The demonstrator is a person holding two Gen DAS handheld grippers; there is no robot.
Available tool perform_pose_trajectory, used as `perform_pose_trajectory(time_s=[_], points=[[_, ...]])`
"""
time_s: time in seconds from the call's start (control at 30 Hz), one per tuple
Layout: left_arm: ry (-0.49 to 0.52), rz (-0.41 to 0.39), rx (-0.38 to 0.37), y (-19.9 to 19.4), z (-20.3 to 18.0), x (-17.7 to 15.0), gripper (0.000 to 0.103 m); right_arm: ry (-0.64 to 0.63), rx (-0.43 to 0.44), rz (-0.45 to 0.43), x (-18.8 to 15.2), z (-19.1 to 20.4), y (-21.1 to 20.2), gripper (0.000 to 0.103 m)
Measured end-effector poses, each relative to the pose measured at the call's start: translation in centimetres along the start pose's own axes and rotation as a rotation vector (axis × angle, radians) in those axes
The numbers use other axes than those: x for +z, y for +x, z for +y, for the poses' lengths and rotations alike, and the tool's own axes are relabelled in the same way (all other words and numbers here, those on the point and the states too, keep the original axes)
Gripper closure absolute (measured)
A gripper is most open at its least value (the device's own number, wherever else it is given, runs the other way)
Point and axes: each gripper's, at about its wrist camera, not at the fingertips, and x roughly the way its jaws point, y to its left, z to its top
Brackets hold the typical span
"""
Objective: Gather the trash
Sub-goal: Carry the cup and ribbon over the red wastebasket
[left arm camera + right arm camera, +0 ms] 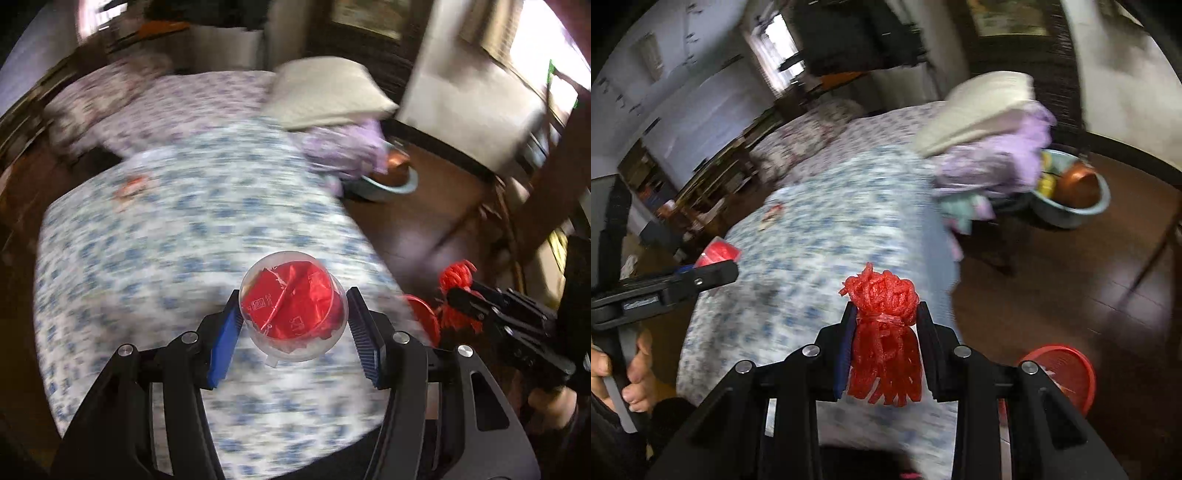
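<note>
Left gripper [293,325] comes first: its jaws stand about half open and are pressed on either side of a clear plastic cup [293,306] stuffed with crumpled red wrapper, the blue pads bearing on the cup's round wall. Held by the wall with its mouth turned toward the camera, the cup keeps its red filling inside, which is probably why it is carried this way and not by the rim. Below it lies the bed [166,258] with its blue-and-white flowered cover; everything there is smeared by motion blur. Far up the cover, well apart from both grippers, sits a small red-and-white scrap [129,186], likely another piece of trash not yet picked up, though too blurred to name.

Moving right, the right gripper [884,328] has its jaws fairly narrow and clamped on a bunch of red foam netting [884,332], squeezed at its tied waist so that the knotted top sticks out above the fingertips and the loose ends hang below. Gripping at the tie seems sensible, since the soft mesh would slip elsewhere.

Furthest right, on the dark wooden floor beside the bed's corner, stands a red bin [1067,373], near the right gripper and below it. I judge both loads are meant for it, the netting being the nearer.
</note>
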Motion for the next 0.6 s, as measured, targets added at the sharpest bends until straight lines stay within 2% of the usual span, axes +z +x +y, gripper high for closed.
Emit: perform_pose_trajectory(time_s=[0.17,0.33,0.6], points=[[0.136,0.076,-0.095,3.1,-8.1,0.4,0.047,0.087,-0.08,0.001,-2.2,-6.6,-1.5,0.071],[0.29,0.135,-0.159,6.0,-15.8,0.2,0.047,0.182,-0.148,0.047,-5.3,-12.7,-1.4,0.071],[0.402,0.285,-0.239,11.8,-24.3,-1.5,0.047,0.276,-0.199,0.121,-9.2,-18.6,0.5,0.071]])
